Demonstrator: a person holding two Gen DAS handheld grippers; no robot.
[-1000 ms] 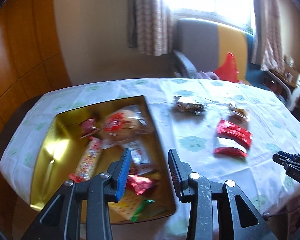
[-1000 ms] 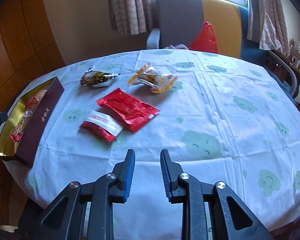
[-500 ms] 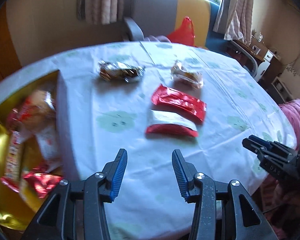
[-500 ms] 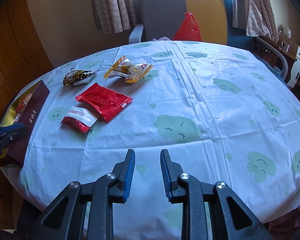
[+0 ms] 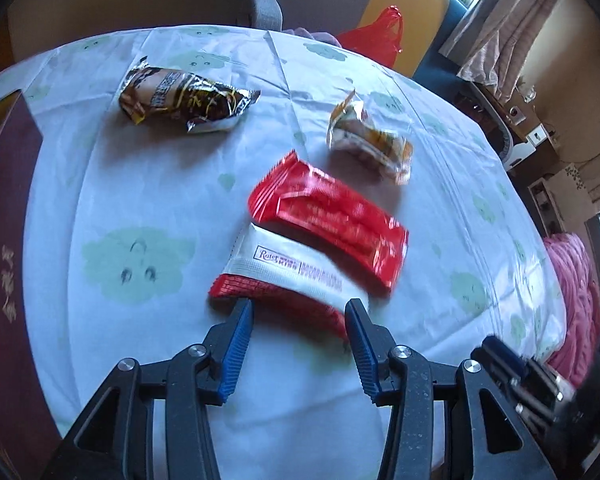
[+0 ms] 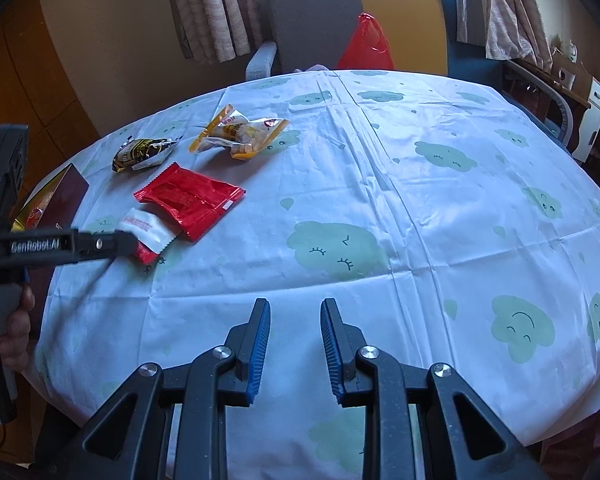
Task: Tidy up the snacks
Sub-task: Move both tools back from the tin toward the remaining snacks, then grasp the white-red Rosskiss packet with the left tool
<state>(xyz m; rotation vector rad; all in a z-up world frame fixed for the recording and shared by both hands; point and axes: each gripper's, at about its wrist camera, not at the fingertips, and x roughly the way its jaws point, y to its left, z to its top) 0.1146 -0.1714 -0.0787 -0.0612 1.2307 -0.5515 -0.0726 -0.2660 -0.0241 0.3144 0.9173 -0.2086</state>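
Some snacks (image 6: 34, 213) inside gold-lined box (image 6: 70, 190)

left tongs (image 5: 300, 308): black frame | blue ribbed pads | silver screws | white "GenRobot.AI" lettering | right tongs (image 6: 295, 308): same build

The left gripper (image 5: 299, 305) tilts steeply downward, its blue-padded fingers (image 5: 236, 344) parted and gripping nothing; its jaws opened wider a moment ago and have since levelled off. A hand (image 6: 14, 332) grips its handle at the left edge of the right wrist view. The right gripper (image 6: 295, 307) points downward too, jaws nearly closed, empty.
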